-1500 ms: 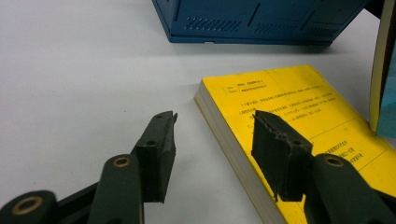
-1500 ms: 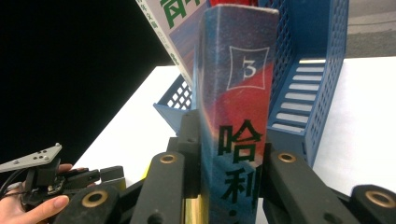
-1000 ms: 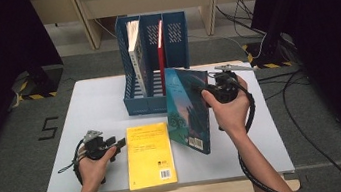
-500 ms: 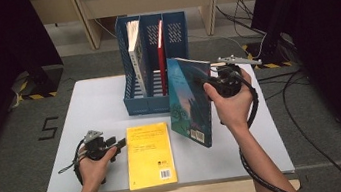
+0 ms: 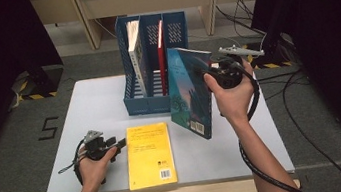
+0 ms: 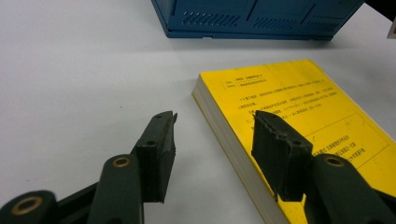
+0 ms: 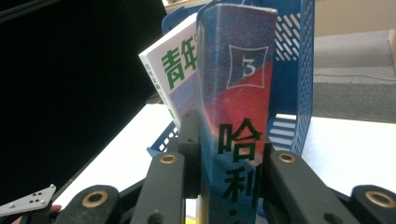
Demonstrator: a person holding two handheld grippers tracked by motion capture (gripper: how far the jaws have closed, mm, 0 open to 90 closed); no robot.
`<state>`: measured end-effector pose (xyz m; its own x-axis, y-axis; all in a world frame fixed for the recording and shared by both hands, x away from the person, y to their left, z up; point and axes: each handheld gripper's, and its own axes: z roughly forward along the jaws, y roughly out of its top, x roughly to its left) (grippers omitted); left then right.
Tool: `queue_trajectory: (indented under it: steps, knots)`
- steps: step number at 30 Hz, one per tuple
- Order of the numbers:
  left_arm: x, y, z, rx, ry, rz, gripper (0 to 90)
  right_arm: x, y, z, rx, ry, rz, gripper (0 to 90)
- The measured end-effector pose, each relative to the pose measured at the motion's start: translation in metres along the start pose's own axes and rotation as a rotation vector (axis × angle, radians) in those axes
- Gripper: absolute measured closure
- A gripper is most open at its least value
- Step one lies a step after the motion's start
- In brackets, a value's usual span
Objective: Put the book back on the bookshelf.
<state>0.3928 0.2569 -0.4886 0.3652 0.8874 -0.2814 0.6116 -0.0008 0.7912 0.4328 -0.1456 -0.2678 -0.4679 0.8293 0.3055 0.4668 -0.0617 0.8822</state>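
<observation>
**Dark blue book held upright beside file rack**

The right gripper (image 5: 213, 75) had its fingers clamped on the spine of the dark blue paperback book (image 5: 189, 93), upright at 3 o'clock of the blue plastic file rack (image 5: 159, 105). The left gripper (image 5: 120, 143) rested on the white worktop (image 5: 94, 106), fingers wide apart, at 9 o'clock of the flat yellow paperback book (image 5: 150, 154).

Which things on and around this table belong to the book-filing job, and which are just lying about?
In the job:
right gripper, shut on the dark blue book
blue file rack, holding a white book and a red book
yellow book, flat, by the open left gripper

Lying about:
cables on the floor
</observation>
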Motion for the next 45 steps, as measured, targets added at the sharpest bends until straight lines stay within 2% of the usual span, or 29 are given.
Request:
queue_trajectory:
  steps: [19, 45]
  knots:
    - [0.001, 0.001, -0.001, -0.01, -0.002, -0.003, 48.6, 0.005, 0.02, 0.005, -0.031, -0.012, -0.025, 75.1]
    - [0.0, 0.001, 0.0, -0.013, -0.015, -0.009, 50.2, 0.007, 0.042, 0.022, -0.076, -0.081, -0.044, 75.1]
